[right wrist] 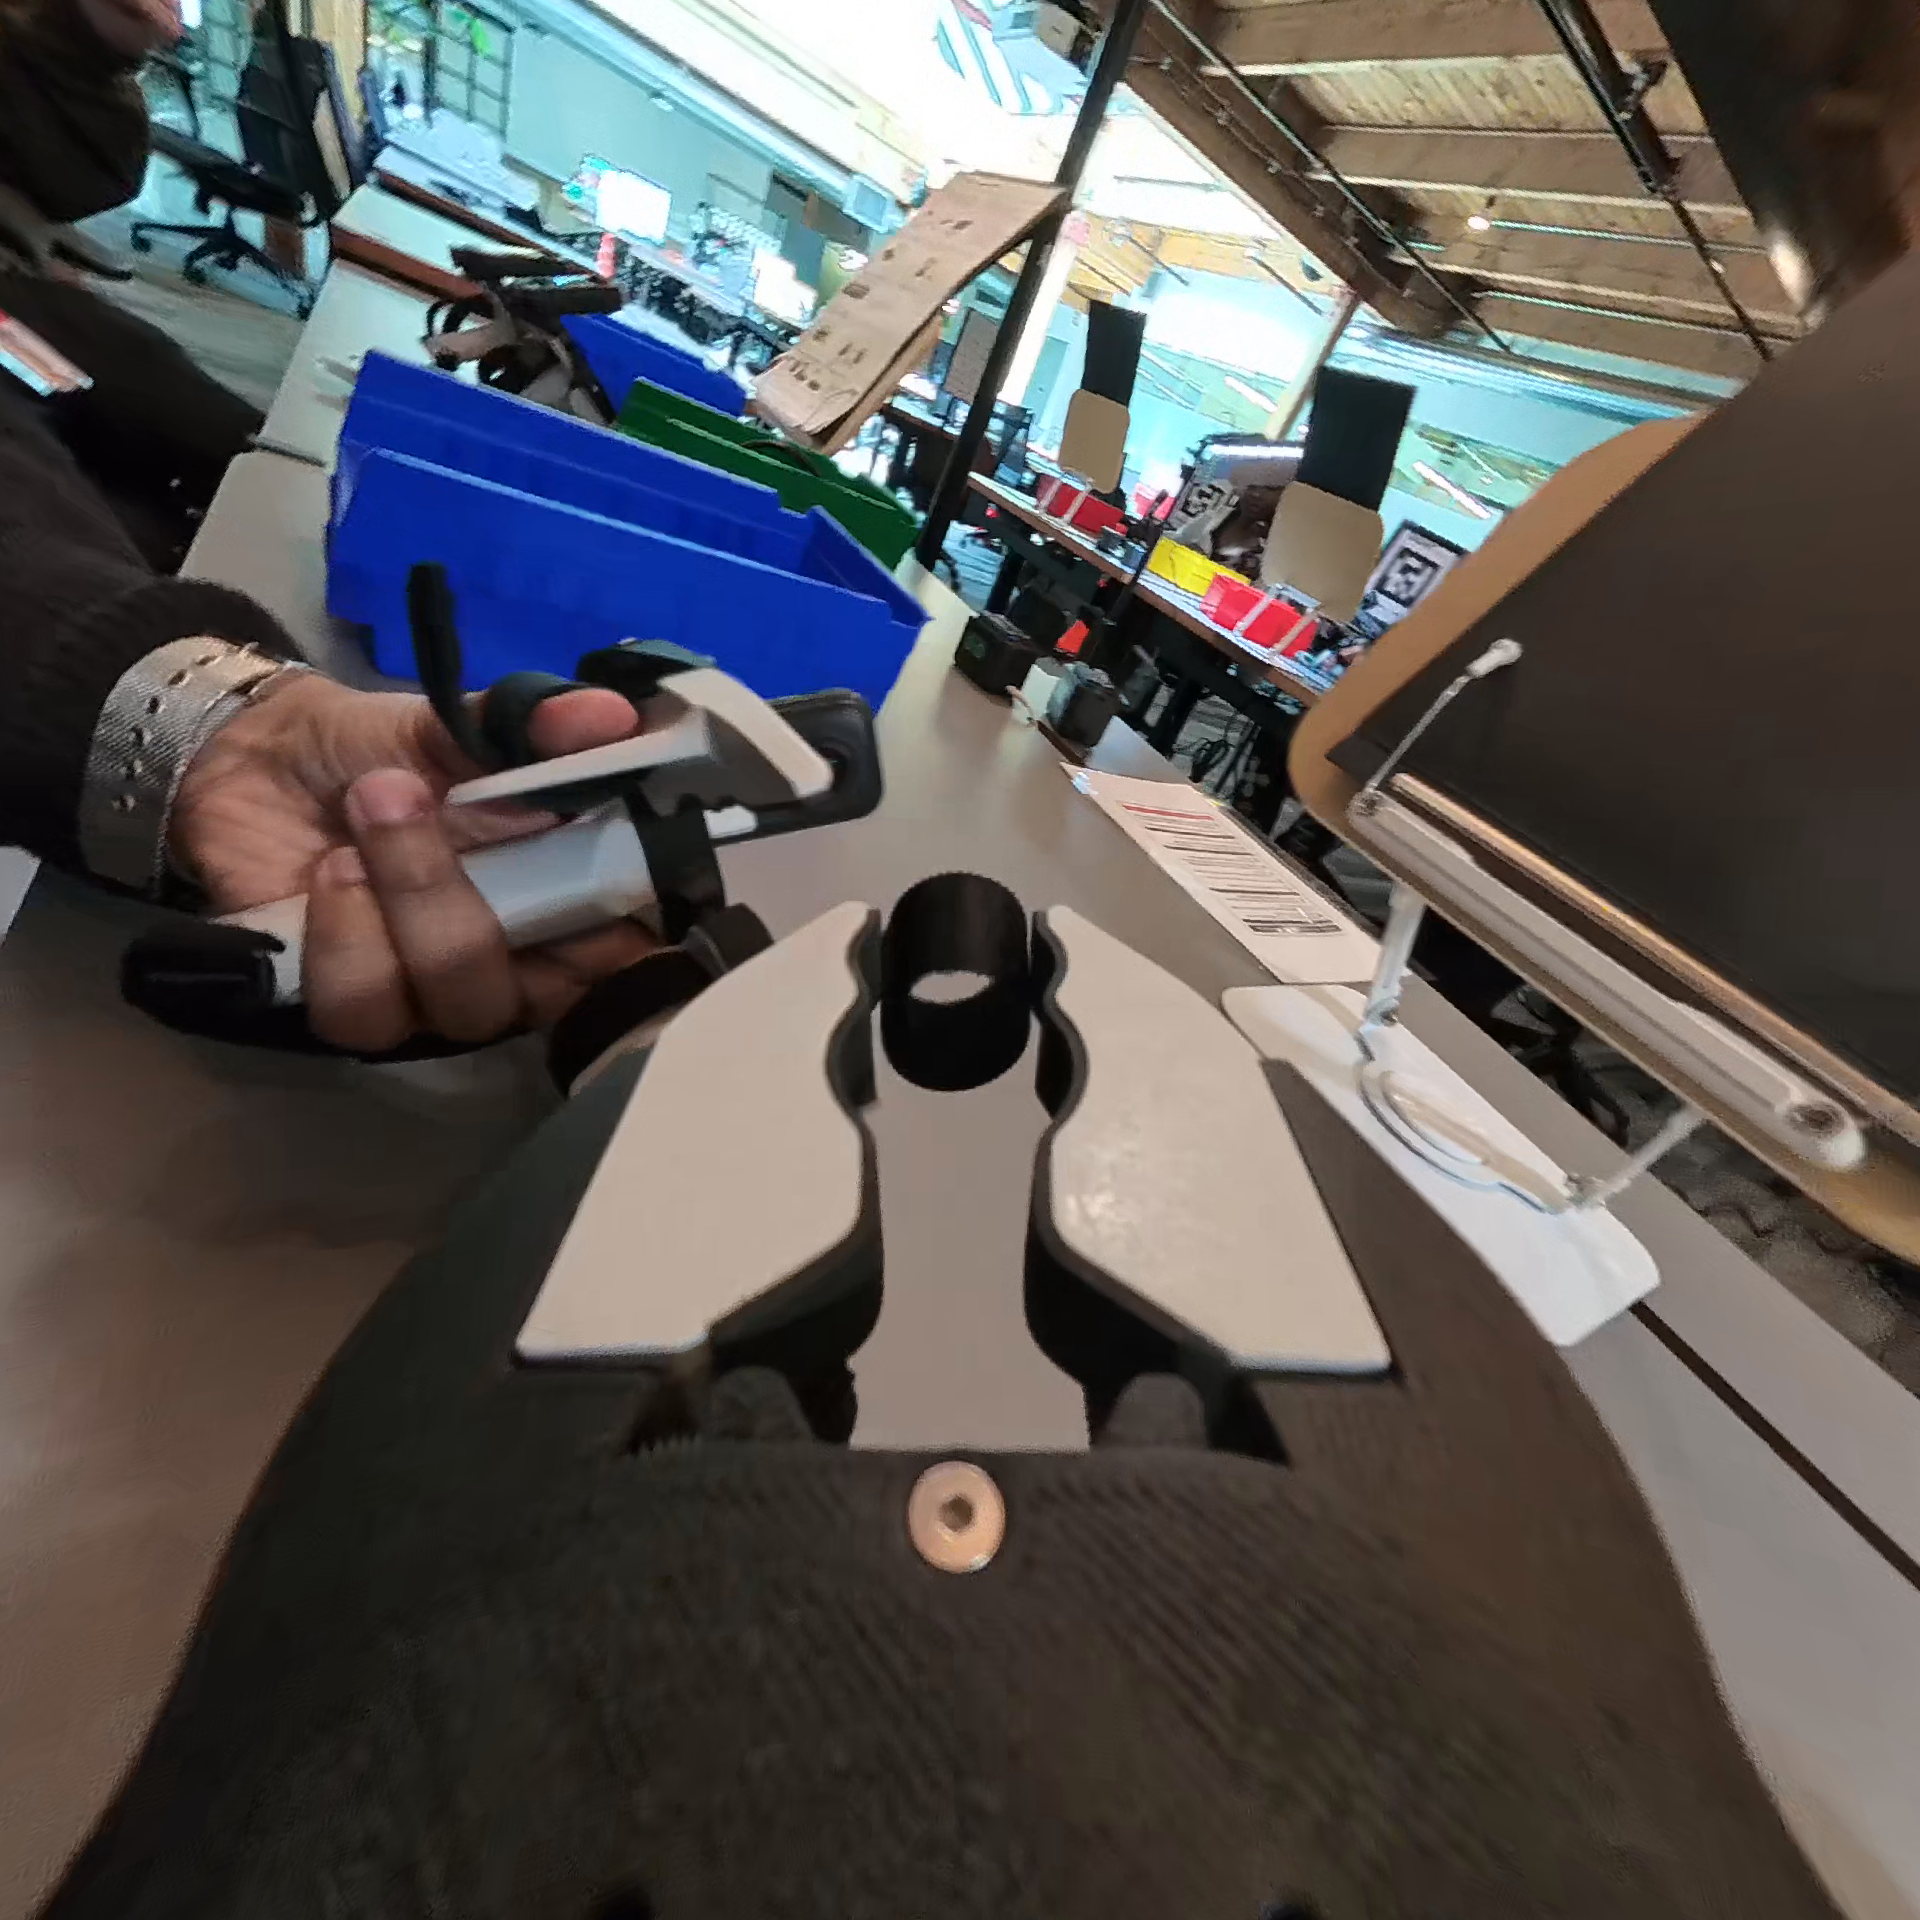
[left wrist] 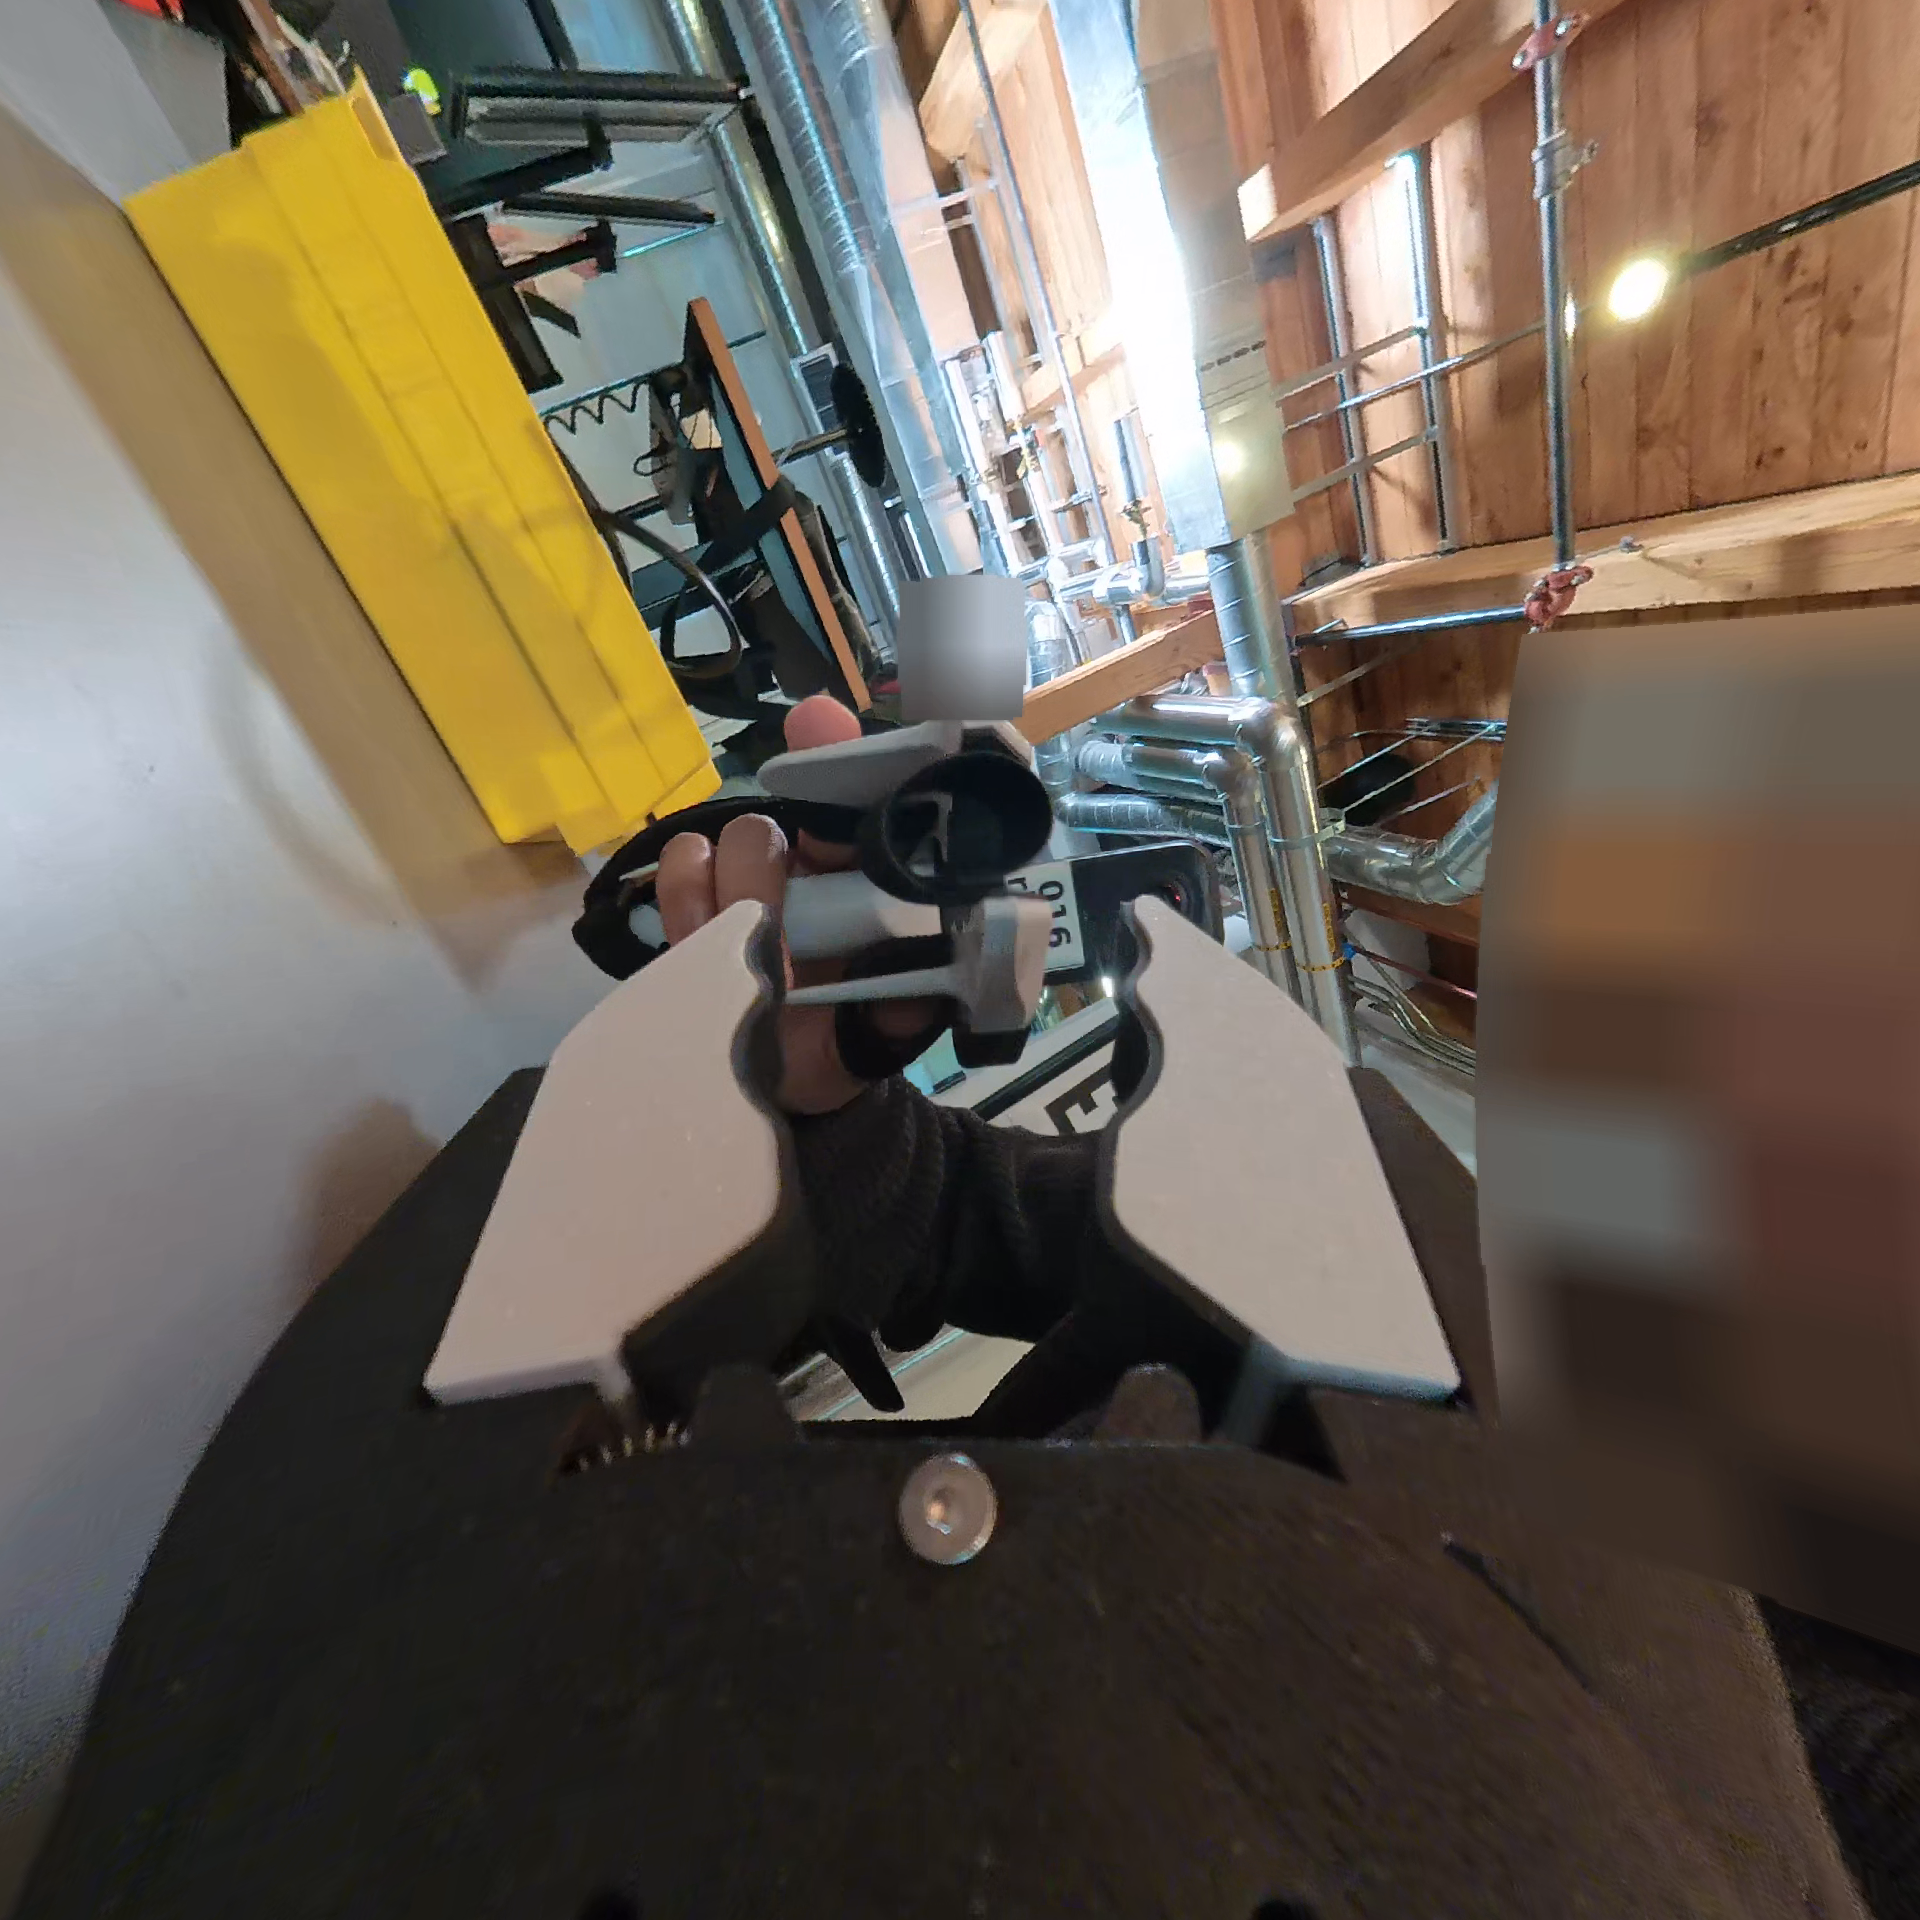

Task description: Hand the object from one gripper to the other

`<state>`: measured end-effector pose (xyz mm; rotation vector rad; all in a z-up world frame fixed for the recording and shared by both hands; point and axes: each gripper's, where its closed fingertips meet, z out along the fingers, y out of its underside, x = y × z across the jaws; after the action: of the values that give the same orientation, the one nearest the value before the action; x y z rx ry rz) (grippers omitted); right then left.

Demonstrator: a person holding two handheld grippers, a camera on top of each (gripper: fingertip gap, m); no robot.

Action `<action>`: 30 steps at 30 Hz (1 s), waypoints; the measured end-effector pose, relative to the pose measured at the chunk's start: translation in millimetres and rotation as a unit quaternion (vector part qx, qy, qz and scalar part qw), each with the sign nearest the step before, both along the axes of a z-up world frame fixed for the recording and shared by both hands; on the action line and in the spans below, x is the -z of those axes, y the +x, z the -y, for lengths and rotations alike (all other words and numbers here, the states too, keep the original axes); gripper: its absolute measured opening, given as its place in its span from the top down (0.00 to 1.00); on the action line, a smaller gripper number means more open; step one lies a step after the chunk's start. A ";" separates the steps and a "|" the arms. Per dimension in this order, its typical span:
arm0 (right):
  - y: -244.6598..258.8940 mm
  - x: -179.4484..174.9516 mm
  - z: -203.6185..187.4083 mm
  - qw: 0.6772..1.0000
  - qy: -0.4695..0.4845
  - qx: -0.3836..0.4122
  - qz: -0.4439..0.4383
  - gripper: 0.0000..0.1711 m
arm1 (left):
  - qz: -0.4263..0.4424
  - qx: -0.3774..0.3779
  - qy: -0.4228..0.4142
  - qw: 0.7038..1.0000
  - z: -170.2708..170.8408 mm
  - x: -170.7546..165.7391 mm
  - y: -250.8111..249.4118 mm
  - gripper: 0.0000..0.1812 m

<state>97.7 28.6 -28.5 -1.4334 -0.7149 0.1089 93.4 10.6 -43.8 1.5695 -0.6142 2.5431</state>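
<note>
Plainly, your left gripper (left wrist: 945,971) stood wide open with nothing between its grey fingers (left wrist: 634,1153); ahead of them your right hand (left wrist: 727,894) showed, wrapped round the other tool's handle. Your right gripper (right wrist: 956,1003) was closed on the black tube (right wrist: 956,997), a short, matt, hollow cylinder pinched at the fingertips, its open end facing the camera. To that gripper's left, your left hand (right wrist: 343,852) held the other gripper, whose fingertips stopped short of the tube. The tube's far end was hidden. Mosaic patches covered part of the left view. Beneath lay a grey table (right wrist: 987,810) with blue bins (right wrist: 582,561) beyond on the left and a printed sheet (right wrist: 1226,862) to the right.
</note>
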 end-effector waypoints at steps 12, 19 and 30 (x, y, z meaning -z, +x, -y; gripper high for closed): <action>256.9 -92.6 40.7 0.932 0.026 0.357 -0.047 0.84 | 0.002 -0.008 -0.007 1.000 -7.4 3.1 0.3 0.68; 397.9 -27.0 75.8 0.845 -0.128 0.487 -0.177 0.60 | 0.002 -0.009 -0.020 1.000 -7.1 2.5 4.9 0.70; 351.6 -84.5 76.8 0.888 -0.031 0.414 -0.197 0.64 | -0.015 -0.030 0.035 0.999 -8.4 4.5 6.1 0.70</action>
<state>449.3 -48.2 56.0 -1.6053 0.2685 -0.2411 99.5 19.0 -48.3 1.6706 -0.6692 2.5609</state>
